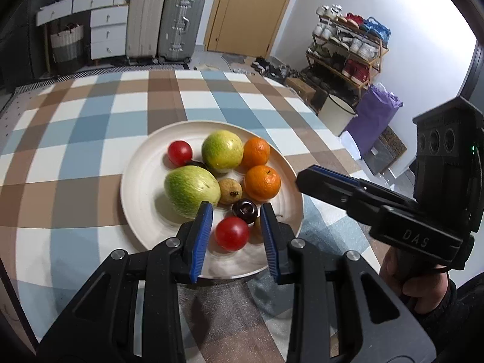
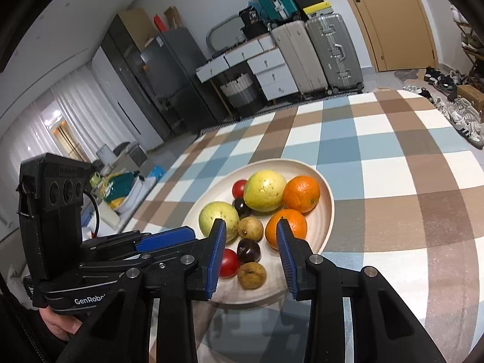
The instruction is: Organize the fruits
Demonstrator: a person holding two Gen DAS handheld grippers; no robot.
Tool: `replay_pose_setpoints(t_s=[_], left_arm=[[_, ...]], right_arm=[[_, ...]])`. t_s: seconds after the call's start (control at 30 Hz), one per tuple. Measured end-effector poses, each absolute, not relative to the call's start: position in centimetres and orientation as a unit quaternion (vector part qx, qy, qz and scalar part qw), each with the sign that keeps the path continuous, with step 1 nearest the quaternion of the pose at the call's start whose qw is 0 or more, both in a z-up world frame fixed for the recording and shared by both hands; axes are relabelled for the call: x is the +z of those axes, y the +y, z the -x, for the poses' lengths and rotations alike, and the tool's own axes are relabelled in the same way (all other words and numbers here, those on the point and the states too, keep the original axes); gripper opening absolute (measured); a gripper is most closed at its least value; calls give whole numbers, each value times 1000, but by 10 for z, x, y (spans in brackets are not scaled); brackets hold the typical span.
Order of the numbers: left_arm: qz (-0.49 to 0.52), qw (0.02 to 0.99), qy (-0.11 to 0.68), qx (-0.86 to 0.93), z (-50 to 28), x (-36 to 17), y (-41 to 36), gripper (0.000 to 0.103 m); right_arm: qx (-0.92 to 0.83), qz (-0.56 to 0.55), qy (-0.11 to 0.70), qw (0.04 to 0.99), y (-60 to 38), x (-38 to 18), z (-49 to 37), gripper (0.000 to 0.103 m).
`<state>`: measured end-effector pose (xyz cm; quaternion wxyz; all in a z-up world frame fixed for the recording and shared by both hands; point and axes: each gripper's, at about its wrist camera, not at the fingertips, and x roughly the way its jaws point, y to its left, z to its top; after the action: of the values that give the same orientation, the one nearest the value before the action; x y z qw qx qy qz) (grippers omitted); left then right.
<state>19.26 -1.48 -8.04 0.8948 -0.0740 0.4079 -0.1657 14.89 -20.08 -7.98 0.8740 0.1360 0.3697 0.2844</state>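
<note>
A cream plate [image 1: 139, 193] [image 2: 325, 211] on the checked tablecloth holds two green-yellow fruits [image 1: 191, 190] [image 1: 222, 151], two oranges [image 1: 262, 182] [image 1: 256, 152], two red tomatoes [image 1: 232, 233] [image 1: 180, 152], dark plums [image 1: 245, 210] and small brown fruits [image 1: 230, 191] [image 2: 251, 275]. My left gripper [image 1: 236, 236] is open above the plate's near rim, its jaws either side of the near tomato without touching. My right gripper [image 2: 251, 257] is open and empty over the plate's near edge, above the near plum [image 2: 248, 250]; in the left wrist view it [image 1: 305, 178] sits just right of the plate.
The checked tablecloth [image 1: 90, 115] covers the table around the plate. Beyond the far edge stand suitcases [image 1: 165, 21], white drawers [image 1: 107, 30] and a door [image 1: 251, 9]. A shoe rack [image 1: 348, 51] and a purple bag [image 1: 375, 115] are off the table's right side.
</note>
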Motion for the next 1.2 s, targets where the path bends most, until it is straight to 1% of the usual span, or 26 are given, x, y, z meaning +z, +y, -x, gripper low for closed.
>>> replay_pose_setpoints(t_s=[0.1,0.17,0.3,0.33,0.4,0.53,0.57,0.6,0.63,0.67,0.7,0.73,0.8,0.83,0.87,0.9,0.93,1.07,1.2], left_arm=[[71,905,391,-155,-182,-74,-9,29],[73,912,377,-142,-174,-71,-4,29],[87,930,343,-102,-157,-65,14,30],[89,933,335,-95,-154,-63,18,32],[91,941,315,-82,-146,-59,25,43],[72,956,279,-59,-127,-51,30,54],[65,959,272,-52,-122,-49,30,60],[59,962,262,-48,-116,-46,30,68],[57,965,253,-47,-111,-44,30,71],[53,967,244,-45,-105,-42,30,76],[47,970,235,-40,-100,-40,29,81],[43,972,229,-39,-95,-38,27,82],[34,976,211,-35,-84,-35,26,84],[29,978,203,-32,-79,-34,25,85],[24,980,197,-26,-74,-34,25,90],[20,981,191,-20,-69,-33,25,97],[19,982,186,-16,-67,-33,24,102],[11,987,158,-10,-50,-33,26,103],[-6,989,151,1,-40,-35,22,103]], right_arm=[[282,-141,355,880,-204,-75,-141,41],[281,-138,341,886,-205,-70,-133,42],[277,-132,311,900,-206,-62,-116,49],[275,-131,303,903,-206,-61,-111,50],[278,-128,290,907,-206,-59,-102,51],[279,-115,273,913,-204,-58,-89,52],[278,-113,267,916,-204,-57,-84,53],[275,-110,261,919,-203,-56,-80,57],[275,-107,255,921,-203,-55,-76,66],[273,-105,243,925,-203,-52,-70,72],[269,-101,233,929,-203,-50,-66,82],[265,-97,220,934,-203,-47,-59,89],[260,-86,196,942,-203,-41,-50,95],[257,-79,182,946,-203,-39,-44,96],[257,-74,176,947,-202,-37,-41,96],[255,-68,170,949,-202,-36,-38,97],[253,-65,167,951,-202,-36,-36,98],[238,-62,154,957,-203,-38,-29,100],[217,-49,146,964,-202,-40,-25,100]])
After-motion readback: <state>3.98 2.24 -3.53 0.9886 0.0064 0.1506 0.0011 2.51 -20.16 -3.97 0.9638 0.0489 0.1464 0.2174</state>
